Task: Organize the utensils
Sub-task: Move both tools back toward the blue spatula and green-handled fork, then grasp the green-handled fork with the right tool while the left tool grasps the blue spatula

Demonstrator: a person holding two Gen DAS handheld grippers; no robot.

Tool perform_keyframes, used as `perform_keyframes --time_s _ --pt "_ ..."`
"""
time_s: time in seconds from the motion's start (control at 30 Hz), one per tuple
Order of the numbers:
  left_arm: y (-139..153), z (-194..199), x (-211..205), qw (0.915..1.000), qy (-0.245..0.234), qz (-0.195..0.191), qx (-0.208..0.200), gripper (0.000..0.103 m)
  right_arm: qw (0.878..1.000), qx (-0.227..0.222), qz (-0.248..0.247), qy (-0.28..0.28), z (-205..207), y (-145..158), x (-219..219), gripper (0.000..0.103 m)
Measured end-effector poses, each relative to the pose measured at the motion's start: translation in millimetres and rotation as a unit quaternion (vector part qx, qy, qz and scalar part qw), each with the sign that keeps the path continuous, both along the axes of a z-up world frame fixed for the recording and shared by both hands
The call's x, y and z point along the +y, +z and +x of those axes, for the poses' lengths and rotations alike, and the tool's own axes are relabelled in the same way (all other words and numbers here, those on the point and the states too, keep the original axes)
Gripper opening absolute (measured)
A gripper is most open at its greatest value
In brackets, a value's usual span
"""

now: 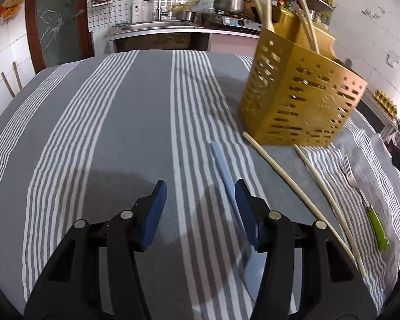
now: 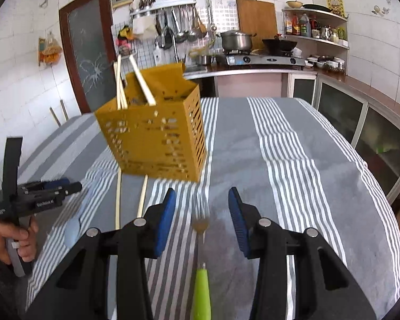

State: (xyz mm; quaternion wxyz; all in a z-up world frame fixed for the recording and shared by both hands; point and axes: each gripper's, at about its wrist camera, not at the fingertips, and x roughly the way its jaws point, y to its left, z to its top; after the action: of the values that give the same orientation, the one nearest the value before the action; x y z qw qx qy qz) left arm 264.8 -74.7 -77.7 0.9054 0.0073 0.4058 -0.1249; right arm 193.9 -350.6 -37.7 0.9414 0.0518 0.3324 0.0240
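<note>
Hovering spread wide and empty, the left tool (image 1: 200, 200) flanks a blue utensil (image 1: 224, 170), the right tool (image 2: 202, 208) a fork (image 2: 200, 253).

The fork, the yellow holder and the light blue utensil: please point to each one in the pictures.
fork (image 2: 200, 290): right wrist view, on its green handle.
yellow holder (image 1: 304, 101): left wrist view, on its perforated front wall.
light blue utensil (image 1: 222, 165): left wrist view, on its flat handle lying on the cloth.

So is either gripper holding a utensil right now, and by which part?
Nothing is held. The left gripper is open above the cloth, and the right gripper is open over the green-handled fork without touching it.
</note>
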Motion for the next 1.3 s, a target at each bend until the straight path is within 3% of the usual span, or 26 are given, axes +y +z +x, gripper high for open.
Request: perform_keyframes --time_s 0.53,0.73,0.93,1.17,1.3 --pt "-12 -13 3 0.9995 -0.017 -0.002 0.025 0.053 0.990 0.133 -0.039 0.025 11 -57 12 0.041" --pt "-12 0 -5 0.9988 -0.033 0.008 0.037 0.054 0.988 0.147 -0.044 0.026 26 -61 12 0.035" --pt "-17 17 -21 0.9969 -0.053 0.018 0.056 0.062 0.986 0.156 -0.055 0.022 53 -61 9 0.018" --pt "-21 40 -41 0.9940 -0.067 0.062 0.061 0.072 0.986 0.159 -0.047 0.016 72 -61 6 0.017" --pt "-19 43 -41 0.9934 -0.068 0.064 0.066 0.072 0.984 0.166 -0.056 0.027 69 -59 8 0.017"
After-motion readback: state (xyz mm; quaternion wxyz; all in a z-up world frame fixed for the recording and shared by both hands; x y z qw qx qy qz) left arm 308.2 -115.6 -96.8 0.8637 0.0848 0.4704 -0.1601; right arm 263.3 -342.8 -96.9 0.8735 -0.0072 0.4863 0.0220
